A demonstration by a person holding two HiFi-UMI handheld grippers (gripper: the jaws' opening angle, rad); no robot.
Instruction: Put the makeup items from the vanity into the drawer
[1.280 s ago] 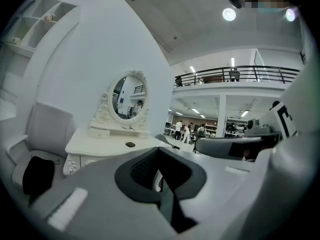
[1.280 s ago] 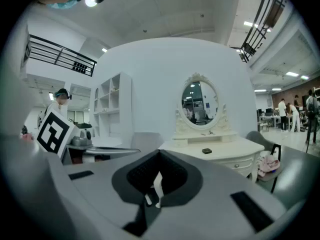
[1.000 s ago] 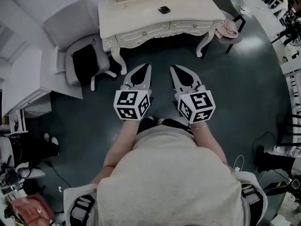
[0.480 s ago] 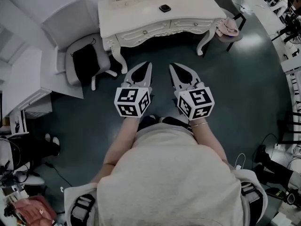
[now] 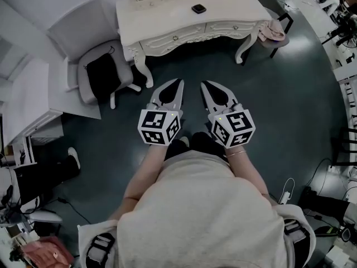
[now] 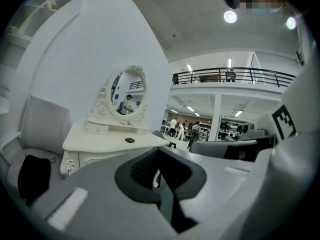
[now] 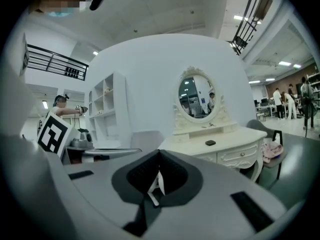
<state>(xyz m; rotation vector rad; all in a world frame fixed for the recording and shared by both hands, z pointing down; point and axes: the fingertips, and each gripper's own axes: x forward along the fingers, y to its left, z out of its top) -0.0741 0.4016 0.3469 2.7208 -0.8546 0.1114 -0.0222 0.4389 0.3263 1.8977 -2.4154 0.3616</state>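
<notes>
The white ornate vanity stands at the top of the head view, and its front drawers are closed. A small black makeup item lies on its top; it also shows as the black item in the left gripper view and the black item in the right gripper view. My left gripper and right gripper hover side by side over the dark floor, well short of the vanity. Both are shut with nothing in them. An oval mirror rises behind the tabletop.
A grey armchair with a black bag on its seat stands left of the vanity. A chair with pink cloth is at its right. White shelving lines the left side, and cables lie on the floor at right.
Both grippers have sunk slightly and drawn a little nearer to my body in the head view. Their jaws stay shut. A foot at the left edge has shifted.
</notes>
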